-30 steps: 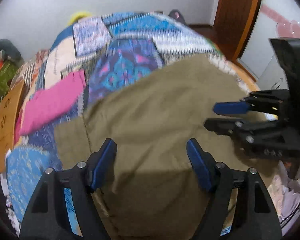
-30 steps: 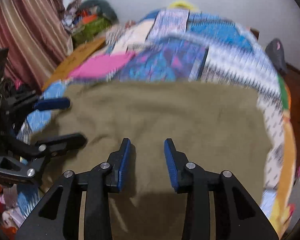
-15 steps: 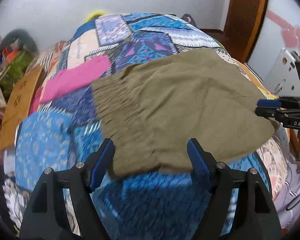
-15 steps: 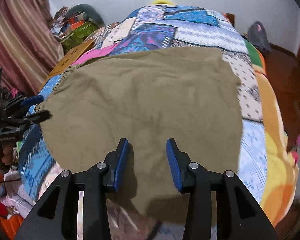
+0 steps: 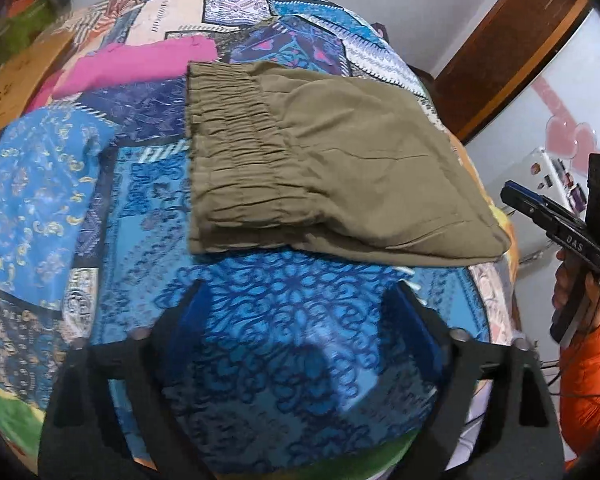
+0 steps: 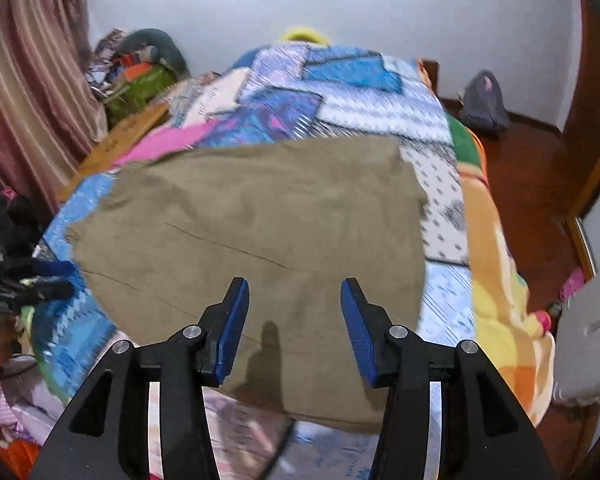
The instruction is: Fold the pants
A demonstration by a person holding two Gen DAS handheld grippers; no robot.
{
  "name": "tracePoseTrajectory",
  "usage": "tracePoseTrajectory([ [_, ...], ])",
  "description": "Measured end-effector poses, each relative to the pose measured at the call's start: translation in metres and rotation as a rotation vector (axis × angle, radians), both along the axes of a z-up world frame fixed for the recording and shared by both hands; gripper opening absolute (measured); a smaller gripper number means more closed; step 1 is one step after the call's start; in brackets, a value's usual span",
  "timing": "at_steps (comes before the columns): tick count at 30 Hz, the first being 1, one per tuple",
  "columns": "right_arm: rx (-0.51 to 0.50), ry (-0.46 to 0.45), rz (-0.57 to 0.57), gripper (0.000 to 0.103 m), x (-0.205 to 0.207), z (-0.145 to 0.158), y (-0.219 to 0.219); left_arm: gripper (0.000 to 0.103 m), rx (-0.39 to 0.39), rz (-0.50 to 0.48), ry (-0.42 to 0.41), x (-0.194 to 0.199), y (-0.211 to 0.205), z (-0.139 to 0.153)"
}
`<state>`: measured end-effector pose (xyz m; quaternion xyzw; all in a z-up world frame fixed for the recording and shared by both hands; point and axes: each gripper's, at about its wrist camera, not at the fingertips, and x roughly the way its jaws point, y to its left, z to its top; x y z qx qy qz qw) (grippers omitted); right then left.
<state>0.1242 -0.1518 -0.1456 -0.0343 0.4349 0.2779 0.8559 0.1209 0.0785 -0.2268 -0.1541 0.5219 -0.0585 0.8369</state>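
The olive-green pants [image 5: 324, 168] lie folded in a flat rectangle on the patchwork bedspread [image 5: 260, 360], gathered waistband to the left. They also show in the right wrist view [image 6: 260, 232]. My left gripper [image 5: 300, 320] is open and empty, held above the bedspread short of the pants' near edge. My right gripper [image 6: 294, 312] is open and empty, above the pants' near end; it also shows at the right edge of the left wrist view [image 5: 556, 220]. The left gripper appears blurred at the left edge of the right wrist view [image 6: 24, 276].
A pink folded cloth [image 5: 136, 66] lies on the bed behind the pants. A wooden board [image 5: 16, 76] and cluttered things [image 6: 140, 76] sit at the bed's left side. A brown door frame [image 5: 512, 48] and white fridge [image 5: 572, 120] stand to the right.
Both grippers have pulled back from the pants and risen. The left gripper, over the cloth a second ago, now hangs over bare bedspread. The right gripper's jaws have opened wider.
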Motion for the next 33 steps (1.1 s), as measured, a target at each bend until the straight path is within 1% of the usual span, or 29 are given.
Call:
tracePoseTrajectory([
  [3,0.004,-0.017,0.043,0.044,-0.002,0.0,0.02,0.099,-0.058,0.019,-0.003,0.008,-0.003,-0.001],
  [4,0.001,-0.018,0.055,0.044,-0.002,-0.002,0.025,0.099,-0.09,0.027,-0.008,0.011,-0.003,-0.001],
  [5,-0.006,-0.018,0.069,0.044,-0.002,-0.005,0.031,0.099,-0.107,0.029,-0.011,0.013,-0.004,-0.001],
  [6,-0.017,-0.014,0.084,0.044,-0.001,-0.01,0.037,0.099,-0.144,0.026,-0.019,0.016,-0.003,-0.001],
  [7,-0.025,-0.005,0.095,0.044,0.0,-0.014,0.042,0.099,-0.175,0.023,-0.026,0.019,-0.002,0.0],
  [9,-0.05,0.044,0.119,0.044,0.004,-0.027,0.051,0.099,-0.223,0.033,-0.026,0.024,0.004,-0.001],
  [10,-0.055,0.051,0.124,0.044,0.005,-0.034,0.053,0.099,-0.239,0.04,-0.023,0.028,0.006,-0.002],
  [12,-0.042,0.056,0.128,0.044,0.006,-0.035,0.052,0.099,-0.256,0.05,-0.017,0.035,0.009,-0.002],
  [14,-0.032,0.08,0.131,0.044,0.007,-0.035,0.051,0.099,-0.253,0.066,-0.012,0.041,0.01,-0.003],
  [15,-0.028,0.084,0.133,0.044,0.008,-0.036,0.051,0.099,-0.24,0.076,-0.01,0.046,0.011,-0.003],
  [17,-0.022,0.08,0.136,0.044,0.005,-0.036,0.05,0.094,-0.192,0.107,-0.004,0.056,0.009,-0.003],
  [19,-0.012,0.083,0.135,0.044,0.005,-0.037,0.049,0.077,-0.132,0.135,0.002,0.063,0.009,-0.003],
  [20,-0.007,0.087,0.133,0.044,0.005,-0.037,0.049,0.072,-0.107,0.151,0.003,0.066,0.009,-0.003],
  [22,-0.001,0.094,0.131,0.044,0.005,-0.037,0.048,0.057,-0.08,0.164,-0.006,0.067,0.01,-0.001],
  [23,-0.002,0.096,0.133,0.044,0.004,-0.036,0.049,0.055,-0.066,0.163,-0.012,0.067,0.01,0.0],
  [25,-0.011,0.102,0.141,0.044,0.005,-0.033,0.051,0.047,-0.021,0.155,-0.048,0.065,0.009,0.007],
  [26,-0.016,0.106,0.149,0.044,0.006,-0.031,0.052,0.045,0.013,0.15,-0.072,0.063,0.007,0.013],
  [28,-0.02,0.099,0.165,0.044,0.007,-0.023,0.055,0.037,0.103,0.148,-0.127,0.06,0.002,0.027],
  [30,-0.021,0.068,0.165,0.044,0.01,-0.014,0.058,0.033,0.165,0.157,-0.178,0.055,0.004,0.04],
  [33,0.025,0.046,0.157,0.044,0.017,-0.001,0.068,0.03,0.231,0.173,-0.236,0.049,0.008,0.059],
])
